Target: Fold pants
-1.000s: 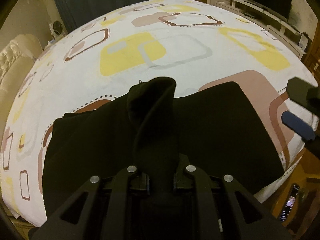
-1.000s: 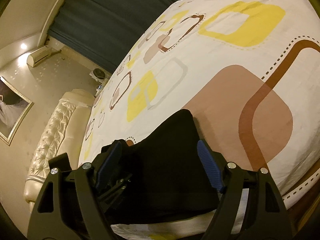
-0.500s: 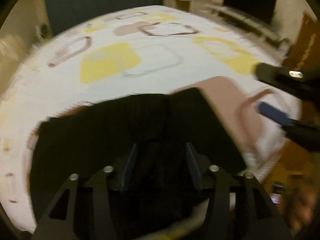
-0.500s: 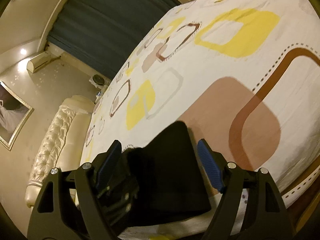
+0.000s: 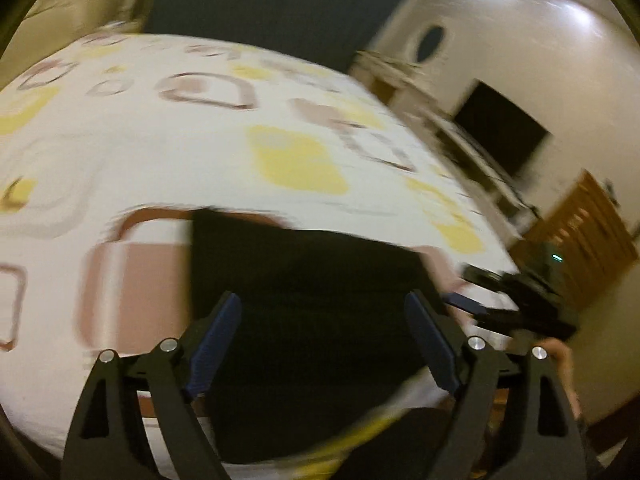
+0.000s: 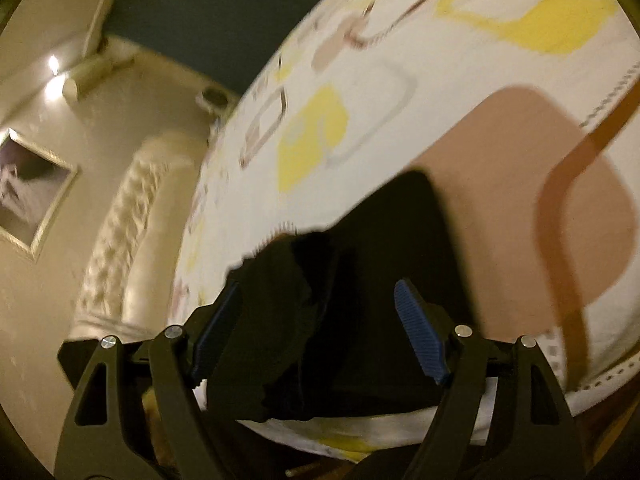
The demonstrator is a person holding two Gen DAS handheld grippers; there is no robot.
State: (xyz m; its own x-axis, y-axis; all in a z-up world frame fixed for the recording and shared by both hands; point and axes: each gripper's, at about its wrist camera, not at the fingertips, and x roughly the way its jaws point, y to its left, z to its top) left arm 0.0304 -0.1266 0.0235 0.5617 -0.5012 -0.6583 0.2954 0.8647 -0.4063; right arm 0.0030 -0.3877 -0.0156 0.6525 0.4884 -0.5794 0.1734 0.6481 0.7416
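- The black pants (image 5: 316, 304) are seen lying folded on the bed sheet (image 5: 200, 160), near the sheet's near edge, over a brown-patterned patch.
- In the right wrist view the pants (image 6: 384, 280) are shown as a dark folded block with a bunched hump of cloth toward its left side.
- The left gripper (image 5: 324, 344) is held above the pants with its jaws spread wide; they have just been opening, and no cloth is pinched between the blue pads (image 5: 212, 344), only seen lying beyond them.
- The right gripper (image 6: 318, 332) is likewise held with its jaws apart; the pants are seen in the gap, but are not pressed by either pad.
- In the left wrist view the right gripper (image 5: 504, 304) is seen at the right, just beside the pants' right edge.
- Much of the left wrist view is blurred.
- A dark screen (image 5: 500, 136) and a wooden door (image 5: 580, 240) are seen beyond the bed; a padded headboard (image 6: 120, 232) and a framed picture (image 6: 28, 196) are seen on the other side.
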